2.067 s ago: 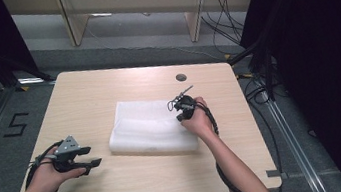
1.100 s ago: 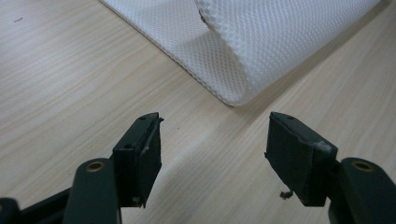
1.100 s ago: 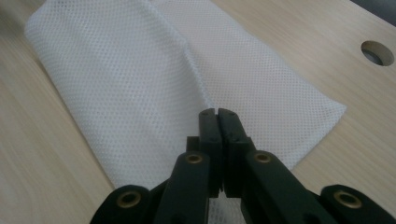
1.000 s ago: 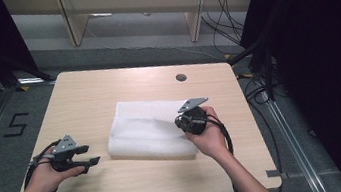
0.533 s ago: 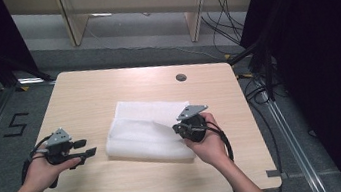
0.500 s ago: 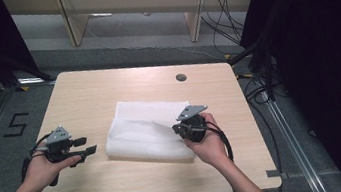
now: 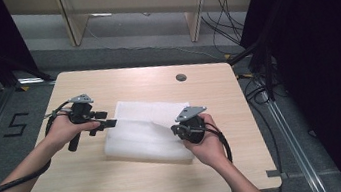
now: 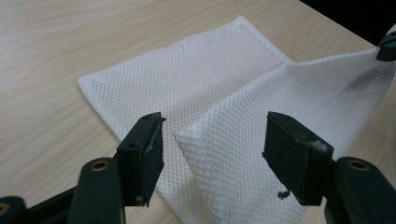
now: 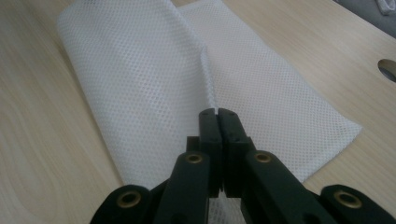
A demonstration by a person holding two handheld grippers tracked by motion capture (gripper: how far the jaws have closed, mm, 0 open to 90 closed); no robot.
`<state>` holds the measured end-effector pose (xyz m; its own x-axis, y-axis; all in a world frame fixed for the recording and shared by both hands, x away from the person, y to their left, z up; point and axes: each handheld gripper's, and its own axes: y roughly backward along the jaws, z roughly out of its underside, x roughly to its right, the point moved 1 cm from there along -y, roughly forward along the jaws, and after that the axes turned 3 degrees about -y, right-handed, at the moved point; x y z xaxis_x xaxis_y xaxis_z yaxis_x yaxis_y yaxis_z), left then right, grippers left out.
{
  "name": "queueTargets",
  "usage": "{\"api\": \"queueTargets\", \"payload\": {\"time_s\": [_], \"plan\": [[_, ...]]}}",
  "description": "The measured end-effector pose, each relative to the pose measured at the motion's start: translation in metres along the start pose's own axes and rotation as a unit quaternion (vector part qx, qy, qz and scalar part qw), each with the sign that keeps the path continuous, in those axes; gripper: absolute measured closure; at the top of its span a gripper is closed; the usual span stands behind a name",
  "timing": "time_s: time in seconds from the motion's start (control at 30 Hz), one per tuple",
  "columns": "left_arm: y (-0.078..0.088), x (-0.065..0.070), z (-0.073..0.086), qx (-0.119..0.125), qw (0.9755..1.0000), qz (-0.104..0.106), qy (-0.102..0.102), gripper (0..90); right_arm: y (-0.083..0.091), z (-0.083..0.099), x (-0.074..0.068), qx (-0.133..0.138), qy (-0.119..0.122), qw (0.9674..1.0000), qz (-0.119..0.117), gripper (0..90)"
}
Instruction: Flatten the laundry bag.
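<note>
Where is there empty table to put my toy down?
Bare wood lies behind the white mesh cloth, around the round hole, and along the table's near edge. The middle is crowded: the left gripper and right gripper meet the cloth.

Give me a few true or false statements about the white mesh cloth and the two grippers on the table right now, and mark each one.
1. The right gripper is shut on the white mesh cloth. True: its jaws are pressed together with a lifted fold of the cloth pinched between them.
2. The left gripper is clamped on the cloth. False: its jaws have just been opening and stand apart, a raised corner of the cloth between them, untouched.
3. The cloth lies flat in one layer. False: part of it is raised and folded over the rest.
4. A round hole sits in the light wooden table beyond the cloth. True.
5. The cloth is dark blue. False: it is white.
</note>
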<state>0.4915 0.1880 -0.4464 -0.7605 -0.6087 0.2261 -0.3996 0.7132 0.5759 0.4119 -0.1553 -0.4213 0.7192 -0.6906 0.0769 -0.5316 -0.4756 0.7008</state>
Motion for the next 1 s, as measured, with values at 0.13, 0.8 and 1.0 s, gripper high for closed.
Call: {"api": "queueTargets", "payload": {"time_s": [0.13, 0.8, 1.0], "plan": [[-0.014, 0.0, 0.007, -0.032, 0.9993, 0.012, 0.015, 36.0, -0.001, -0.001, -0.001, 0.005, 0.001, 1.0, 0.002, 90.0], [-0.017, 0.016, 0.016, -0.048, 0.9985, 0.024, 0.011, 73.6, -0.002, -0.001, -0.002, 0.003, 0.007, 1.0, 0.003, 90.0], [0.003, 0.033, 0.023, -0.015, 0.9996, 0.02, -0.012, 73.6, 0.002, 0.002, -0.003, 0.007, 0.0, 1.0, 0.0, 89.7]]}}
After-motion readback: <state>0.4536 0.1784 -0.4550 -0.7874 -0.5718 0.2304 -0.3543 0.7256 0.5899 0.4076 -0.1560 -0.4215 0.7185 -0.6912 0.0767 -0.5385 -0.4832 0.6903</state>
